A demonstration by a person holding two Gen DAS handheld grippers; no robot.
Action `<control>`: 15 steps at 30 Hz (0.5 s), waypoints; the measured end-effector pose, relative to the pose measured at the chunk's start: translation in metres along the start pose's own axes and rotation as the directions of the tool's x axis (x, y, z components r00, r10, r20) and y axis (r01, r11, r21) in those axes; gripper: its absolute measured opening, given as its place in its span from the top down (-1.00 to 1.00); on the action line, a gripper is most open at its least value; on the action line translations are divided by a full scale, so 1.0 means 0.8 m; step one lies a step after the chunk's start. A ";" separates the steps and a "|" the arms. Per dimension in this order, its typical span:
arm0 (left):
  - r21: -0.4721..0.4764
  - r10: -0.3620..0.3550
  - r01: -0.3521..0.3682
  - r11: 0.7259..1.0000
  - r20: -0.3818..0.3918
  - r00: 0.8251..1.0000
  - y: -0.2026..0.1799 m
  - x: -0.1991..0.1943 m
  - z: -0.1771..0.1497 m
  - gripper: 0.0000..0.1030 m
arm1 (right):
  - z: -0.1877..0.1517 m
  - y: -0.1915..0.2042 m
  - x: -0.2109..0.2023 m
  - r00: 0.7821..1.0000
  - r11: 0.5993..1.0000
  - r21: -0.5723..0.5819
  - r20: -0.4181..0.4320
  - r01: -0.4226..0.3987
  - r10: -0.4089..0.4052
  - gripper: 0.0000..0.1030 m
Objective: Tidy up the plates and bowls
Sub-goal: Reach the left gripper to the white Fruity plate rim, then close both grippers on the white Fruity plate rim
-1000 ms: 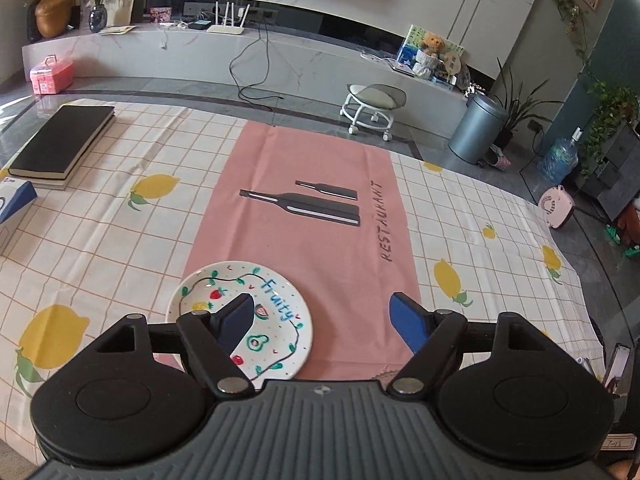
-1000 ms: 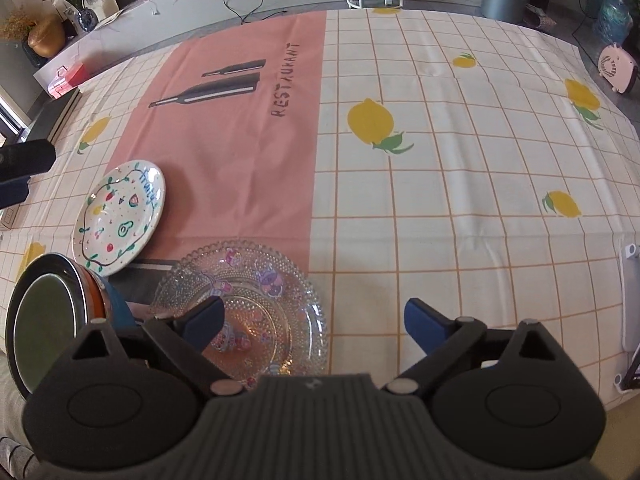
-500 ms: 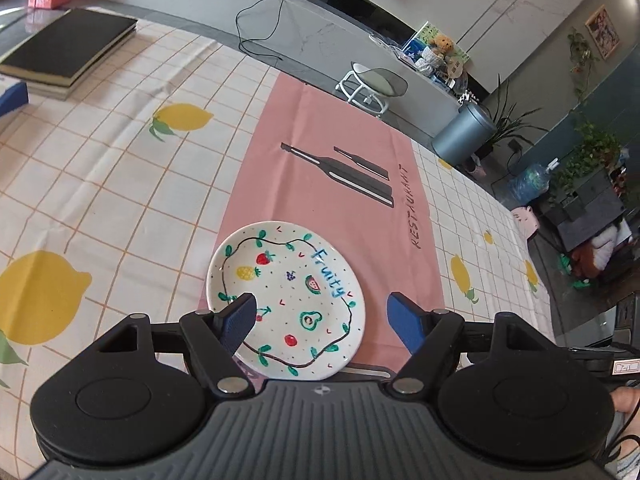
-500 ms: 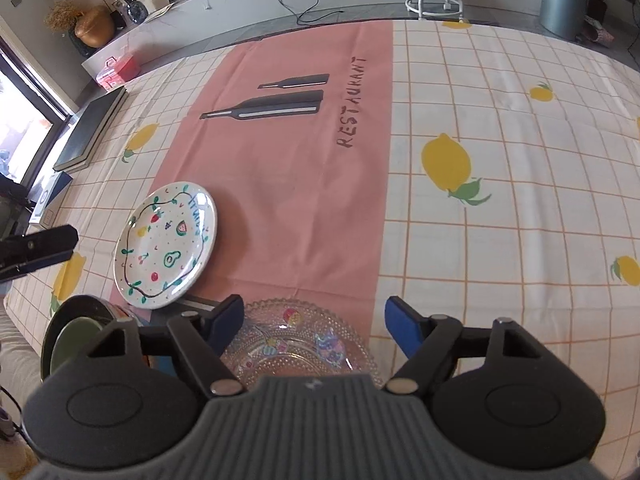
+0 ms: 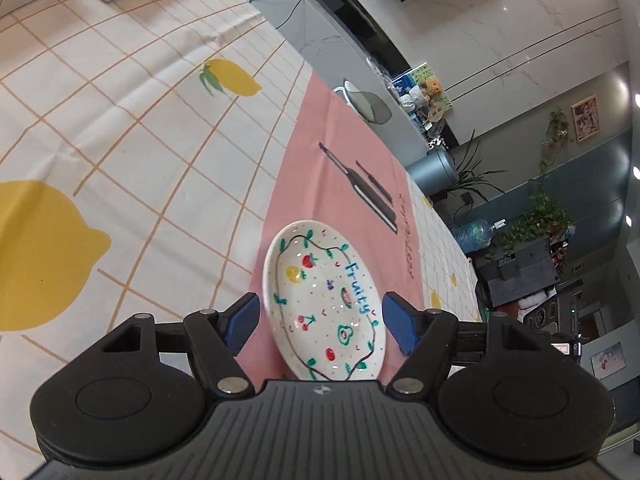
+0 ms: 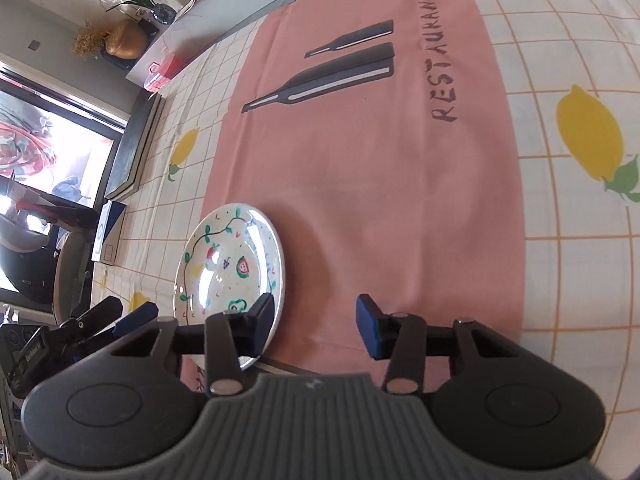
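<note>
Lemon-print tablecloth (image 5: 132,128) with pink "RESTAURANT" runner (image 6: 360,168), bearing the fruit-painted plate (image 5: 326,304), not yet lifted; left gripper (image 5: 320,322), jaws parted and just narrowing, straddles it untouched, while right gripper (image 6: 316,322), likewise closing, holds nothing; sorting barely begun.

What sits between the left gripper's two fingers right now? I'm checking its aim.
In the left wrist view, the fruit-painted plate lies between the open left gripper fingers, resting on the pink runner; neither pad presses it.
</note>
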State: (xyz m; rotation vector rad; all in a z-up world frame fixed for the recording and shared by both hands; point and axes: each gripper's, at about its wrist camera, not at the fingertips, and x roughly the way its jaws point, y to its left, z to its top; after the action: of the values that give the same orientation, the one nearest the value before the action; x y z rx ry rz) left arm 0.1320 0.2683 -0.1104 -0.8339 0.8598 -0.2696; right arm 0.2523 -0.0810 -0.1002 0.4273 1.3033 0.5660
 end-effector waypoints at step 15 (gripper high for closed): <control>-0.107 -0.077 0.081 0.991 0.036 0.996 0.047 0.012 0.002 0.21 | 0.035 -0.005 0.048 0.988 0.987 0.088 -0.070 -0.133 0.140 0.51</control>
State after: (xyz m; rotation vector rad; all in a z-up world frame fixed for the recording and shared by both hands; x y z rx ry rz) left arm 0.1353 0.2888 -0.1428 -0.9726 0.8178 -0.2798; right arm 0.2868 -0.0596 -0.1262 0.5718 1.3810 0.6498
